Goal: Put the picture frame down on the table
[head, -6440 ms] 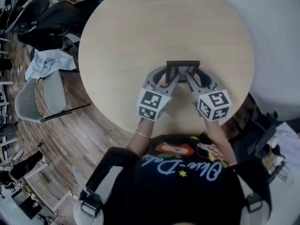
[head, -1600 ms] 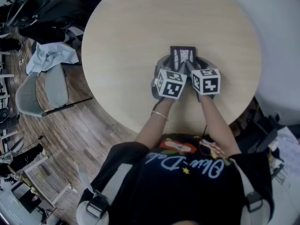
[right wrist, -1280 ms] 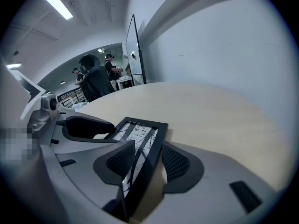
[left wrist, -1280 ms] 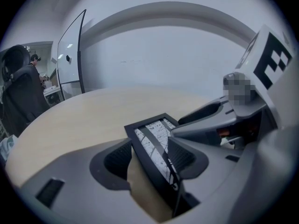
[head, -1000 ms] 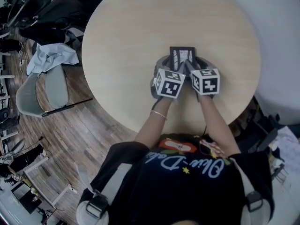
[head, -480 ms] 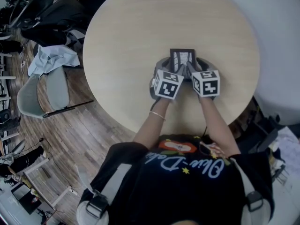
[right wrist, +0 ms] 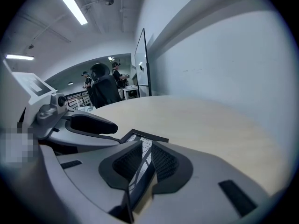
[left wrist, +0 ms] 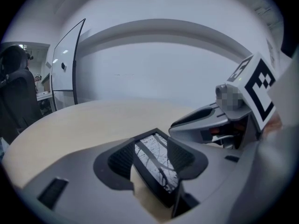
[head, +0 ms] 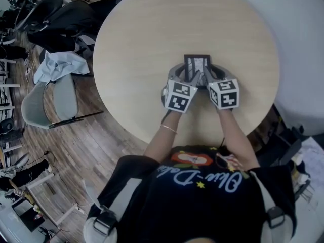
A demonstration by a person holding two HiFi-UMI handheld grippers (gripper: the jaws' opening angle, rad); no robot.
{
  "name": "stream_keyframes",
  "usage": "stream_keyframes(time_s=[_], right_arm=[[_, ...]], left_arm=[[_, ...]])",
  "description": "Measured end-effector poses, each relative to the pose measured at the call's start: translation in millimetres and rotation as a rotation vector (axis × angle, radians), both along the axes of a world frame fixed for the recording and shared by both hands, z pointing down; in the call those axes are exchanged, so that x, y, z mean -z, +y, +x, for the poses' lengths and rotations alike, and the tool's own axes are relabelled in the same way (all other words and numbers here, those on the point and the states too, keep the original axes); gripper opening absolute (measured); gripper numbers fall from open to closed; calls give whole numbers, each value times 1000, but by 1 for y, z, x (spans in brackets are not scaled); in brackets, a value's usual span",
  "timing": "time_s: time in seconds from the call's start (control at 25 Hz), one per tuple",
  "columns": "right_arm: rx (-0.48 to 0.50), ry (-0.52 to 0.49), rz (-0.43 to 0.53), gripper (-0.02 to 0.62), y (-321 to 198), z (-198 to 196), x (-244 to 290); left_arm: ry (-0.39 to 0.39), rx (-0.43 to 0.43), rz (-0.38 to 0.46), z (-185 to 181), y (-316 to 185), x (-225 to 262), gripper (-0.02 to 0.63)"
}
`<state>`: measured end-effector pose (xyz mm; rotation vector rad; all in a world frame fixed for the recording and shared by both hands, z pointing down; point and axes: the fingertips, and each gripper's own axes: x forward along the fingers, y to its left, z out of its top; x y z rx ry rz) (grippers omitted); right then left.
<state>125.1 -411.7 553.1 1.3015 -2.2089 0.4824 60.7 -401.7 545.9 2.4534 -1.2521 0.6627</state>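
The black picture frame, with a grey line picture in it, is just above the round wooden table, near the side closest to me. My left gripper is shut on its left part. In the left gripper view the frame lies slantwise between the pads and touches both. My right gripper has just been closing. In the right gripper view its pads press on the frame's thin edge. Both marker cubes hide the frame's near end in the head view.
A grey chair, a crumpled pale cloth and a black office chair stand left of the table. A white wall curves past the right. A glass board stands beyond the table's far edge.
Both grippers have come slightly toward me and up, and their marker cubes have tilted and drawn a little apart. The frame stays between the jaws.
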Motion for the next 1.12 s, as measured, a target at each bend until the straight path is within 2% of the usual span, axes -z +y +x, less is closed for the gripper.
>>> stream_keyframes(time_s=[0.24, 0.32, 0.44, 0.68, 1.12], right_arm=[[12, -59, 76, 1, 6, -5, 34], [14, -78, 97, 0, 9, -5, 44], [19, -109, 137, -2, 14, -4, 63], [30, -159, 203, -2, 28, -6, 97], [72, -185, 264, -2, 44, -16, 126]], left_arm=[[46, 0, 110, -3, 6, 33, 176], [50, 8, 151, -7, 8, 44, 85], [56, 20, 208, -13, 13, 64, 5], [82, 27, 277, -20, 25, 98, 0], [94, 25, 311, -14, 40, 120, 0]])
